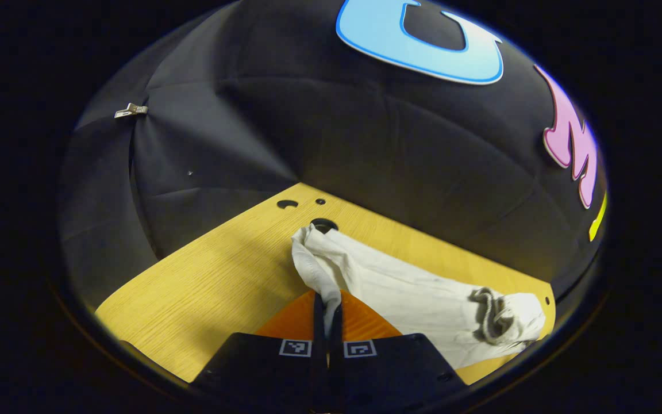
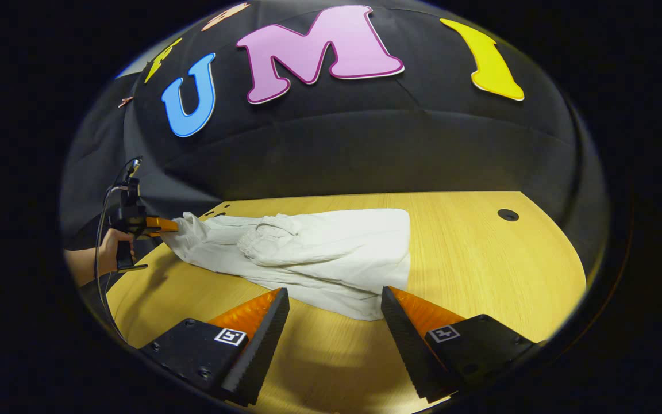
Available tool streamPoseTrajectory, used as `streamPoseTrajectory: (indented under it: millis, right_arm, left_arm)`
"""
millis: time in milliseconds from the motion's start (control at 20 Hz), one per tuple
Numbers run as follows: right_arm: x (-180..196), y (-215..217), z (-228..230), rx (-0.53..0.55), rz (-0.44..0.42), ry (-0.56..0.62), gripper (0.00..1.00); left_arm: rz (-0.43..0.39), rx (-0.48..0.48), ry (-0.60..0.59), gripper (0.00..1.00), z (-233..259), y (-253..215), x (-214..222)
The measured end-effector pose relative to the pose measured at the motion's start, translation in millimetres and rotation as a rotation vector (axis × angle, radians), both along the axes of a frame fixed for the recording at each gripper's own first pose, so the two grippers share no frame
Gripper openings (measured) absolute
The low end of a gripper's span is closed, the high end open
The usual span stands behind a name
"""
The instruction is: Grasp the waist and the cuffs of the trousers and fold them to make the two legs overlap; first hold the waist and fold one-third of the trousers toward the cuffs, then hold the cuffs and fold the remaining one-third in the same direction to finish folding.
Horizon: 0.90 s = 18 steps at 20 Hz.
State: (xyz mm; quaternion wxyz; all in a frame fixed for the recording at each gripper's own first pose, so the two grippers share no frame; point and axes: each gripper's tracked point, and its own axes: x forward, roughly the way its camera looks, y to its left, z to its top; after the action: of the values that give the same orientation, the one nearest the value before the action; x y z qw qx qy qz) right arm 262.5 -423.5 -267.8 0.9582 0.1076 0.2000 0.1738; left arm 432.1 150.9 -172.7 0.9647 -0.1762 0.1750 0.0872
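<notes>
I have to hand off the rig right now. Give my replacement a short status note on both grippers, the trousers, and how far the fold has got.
Left gripper: jaws shut on one end of the trousers, cloth lifted slightly off the table; which end is unclear.
Right gripper: jaws open, holding nothing, hovering just short of the trousers' near edge.
Trousers: bunched in a long heap across the table, elastic waistband on top near the middle.
Done: a rough partial fold, by the look of it.
Left: grasp with the right gripper, flatten, finish the thirds.

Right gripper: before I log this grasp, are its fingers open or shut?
Open. In the right gripper view the right gripper has its fingers spread wide, with bare table and the trousers' near edge between them, gripping nothing.
</notes>
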Motion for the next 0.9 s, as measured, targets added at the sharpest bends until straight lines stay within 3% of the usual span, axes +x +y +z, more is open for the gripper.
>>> streamPoseTrajectory:
  millis: [50,100,450,900]
  right_arm:
    - [0.1,-2.7,1.5,0.005,-0.01,0.0,0.98]
    - [0.3,-5.7,2.5,0.009,-0.018,-0.001,0.98]
    - [-2.5,-32.8,7.8,-0.011,-0.072,-0.02,0.98]
    - [-16.2,-105.8,8.1,-0.012,-0.215,-0.023,0.98]
  left_arm:
    - [-0.005,-0.016,-0.018,0.1,9.1,-5.8,1.4]
    - [-0.013,-0.031,-0.039,0.06,19.9,-13.1,3.4]
    - [-0.09,-0.052,-0.134,0.06,82.5,-76.5,18.3]
    - [-0.278,-0.035,-0.193,0.06,133.3,-214.2,23.6]
